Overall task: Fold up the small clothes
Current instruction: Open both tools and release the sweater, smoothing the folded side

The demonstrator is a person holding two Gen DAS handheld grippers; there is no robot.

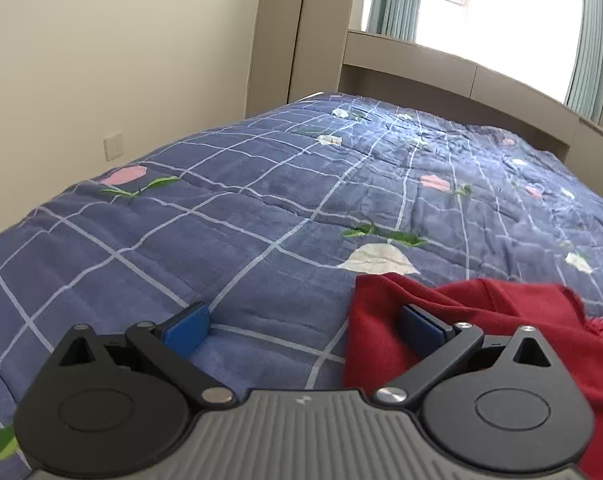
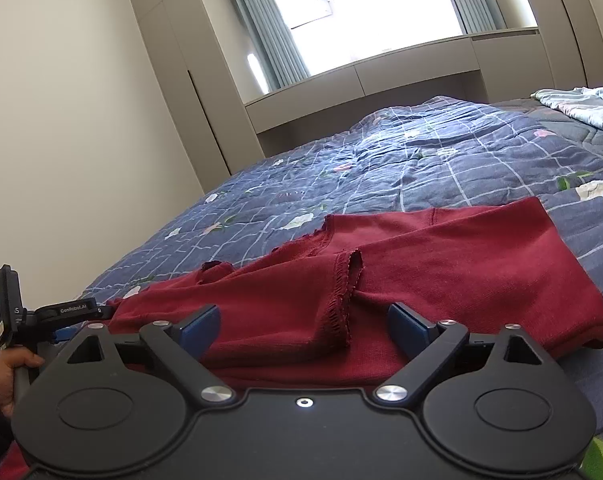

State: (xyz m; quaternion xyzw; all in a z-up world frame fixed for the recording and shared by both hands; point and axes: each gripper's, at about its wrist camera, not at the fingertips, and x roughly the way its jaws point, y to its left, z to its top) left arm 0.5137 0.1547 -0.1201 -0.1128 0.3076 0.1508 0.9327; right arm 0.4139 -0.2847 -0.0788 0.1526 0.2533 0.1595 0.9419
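A dark red knit garment (image 2: 441, 272) lies spread on the blue checked quilt (image 2: 421, 168), one sleeve with a frayed cuff (image 2: 347, 292) folded across its body. My right gripper (image 2: 303, 326) is open, low over the garment's near edge, with the cuff between its blue pads. My left gripper (image 1: 305, 326) is open at the garment's left end (image 1: 381, 340); its right pad rests against the red cloth, its left pad over bare quilt. The left gripper also shows at the left edge of the right wrist view (image 2: 77, 312), held by a hand.
The quilt (image 1: 221, 220) covers a wide bed. A beige wall with a socket (image 1: 113, 146) is to the left. Cabinets and a curtained window (image 2: 361, 4) stand behind the bed. A pale blue bundle of cloth (image 2: 581, 106) lies at the far right.
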